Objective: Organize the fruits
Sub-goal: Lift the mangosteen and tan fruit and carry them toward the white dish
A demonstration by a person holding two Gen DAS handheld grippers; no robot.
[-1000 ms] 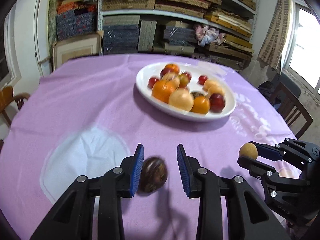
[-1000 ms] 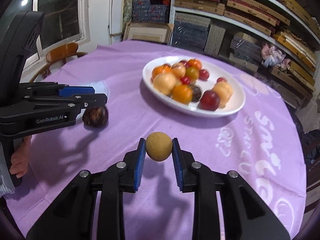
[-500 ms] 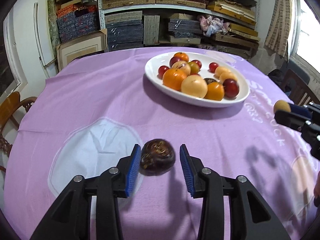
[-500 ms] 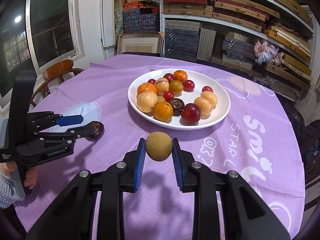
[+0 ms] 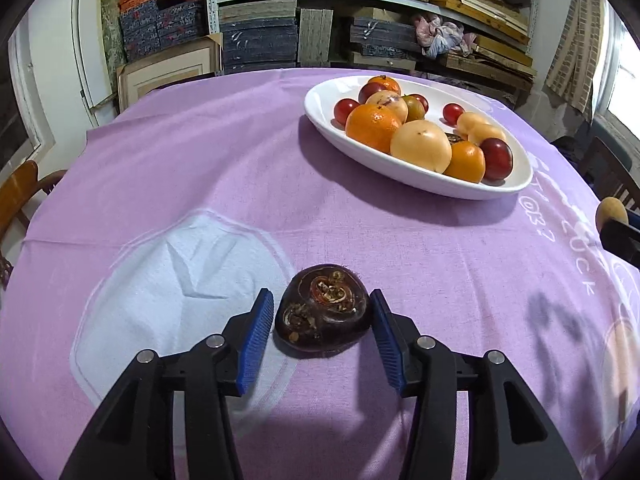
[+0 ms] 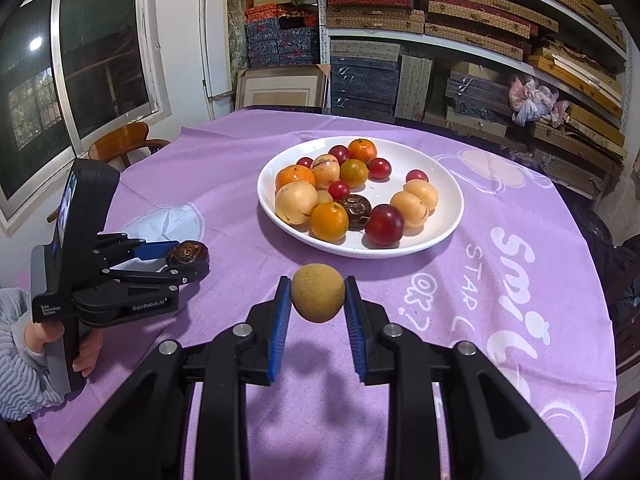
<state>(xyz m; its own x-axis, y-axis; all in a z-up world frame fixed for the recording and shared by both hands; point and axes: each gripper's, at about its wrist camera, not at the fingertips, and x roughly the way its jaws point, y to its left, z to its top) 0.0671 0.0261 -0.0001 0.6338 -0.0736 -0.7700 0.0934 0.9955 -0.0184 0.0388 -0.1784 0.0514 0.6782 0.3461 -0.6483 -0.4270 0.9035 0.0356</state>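
A dark brown, flattish fruit (image 5: 324, 320) lies on the purple tablecloth between the blue pads of my left gripper (image 5: 320, 297). Its jaws are opening, and a thin gap shows at the left pad. The right wrist view shows the same fruit (image 6: 188, 251) at the left gripper's (image 6: 180, 258) tips. My right gripper (image 6: 318, 282) is shut on a round tan fruit (image 6: 318, 298) and holds it above the cloth, in front of the white plate (image 6: 448, 184). The plate holds several oranges, red plums, pale yellow fruits and one dark brown fruit.
The white plate (image 5: 420, 182) sits at the far right of the round table. A pale printed patch (image 5: 180, 280) marks the cloth at the left. A person's hand (image 6: 86, 354) grips the left tool. Wooden chairs and packed shelves surround the table.
The left gripper has sunk toward the table and its jaws have spread; the dark fruit now rests on the cloth between them. The right gripper keeps its hold on the tan fruit.
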